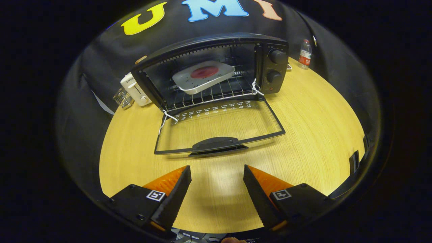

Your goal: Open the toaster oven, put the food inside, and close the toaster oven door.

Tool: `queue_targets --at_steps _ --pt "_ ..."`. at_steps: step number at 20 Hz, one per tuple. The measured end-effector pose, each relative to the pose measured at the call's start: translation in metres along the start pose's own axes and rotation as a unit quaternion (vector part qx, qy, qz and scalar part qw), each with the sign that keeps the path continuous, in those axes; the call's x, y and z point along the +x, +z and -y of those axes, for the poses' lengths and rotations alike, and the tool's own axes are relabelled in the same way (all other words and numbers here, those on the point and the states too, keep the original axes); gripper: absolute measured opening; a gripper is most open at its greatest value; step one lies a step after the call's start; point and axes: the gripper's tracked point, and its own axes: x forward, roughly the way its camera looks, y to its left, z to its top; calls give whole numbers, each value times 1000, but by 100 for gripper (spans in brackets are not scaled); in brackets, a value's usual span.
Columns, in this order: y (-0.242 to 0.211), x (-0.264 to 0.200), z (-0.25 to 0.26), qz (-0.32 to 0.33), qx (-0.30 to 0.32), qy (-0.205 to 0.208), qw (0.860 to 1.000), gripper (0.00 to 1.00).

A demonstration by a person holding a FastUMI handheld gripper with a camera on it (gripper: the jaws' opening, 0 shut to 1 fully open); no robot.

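Observation:
A black toaster oven stands at the far side of the wooden table with its glass door folded down flat toward me. Inside, on the wire rack, rests a white tray holding a round red piece of food. The door's black handle lies just ahead of my fingertips. My gripper hovers over the table in front of the handle, open, with nothing between its orange and black fingers.
A small white toaster stands left of the oven, with a clear glass object beside it. A water bottle stands behind the oven on the right. Bare wooden table stretches to the right of the door.

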Motion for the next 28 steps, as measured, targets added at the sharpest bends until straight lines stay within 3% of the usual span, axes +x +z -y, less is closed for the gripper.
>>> queue_targets --at_steps 3,22,28 --pt "-4 6 9 -16 -10 -21 1000 99" --pt "4 44 13 -44 -24 -50 997 99" --pt "24 33 5 -6 -49 -42 998 99"
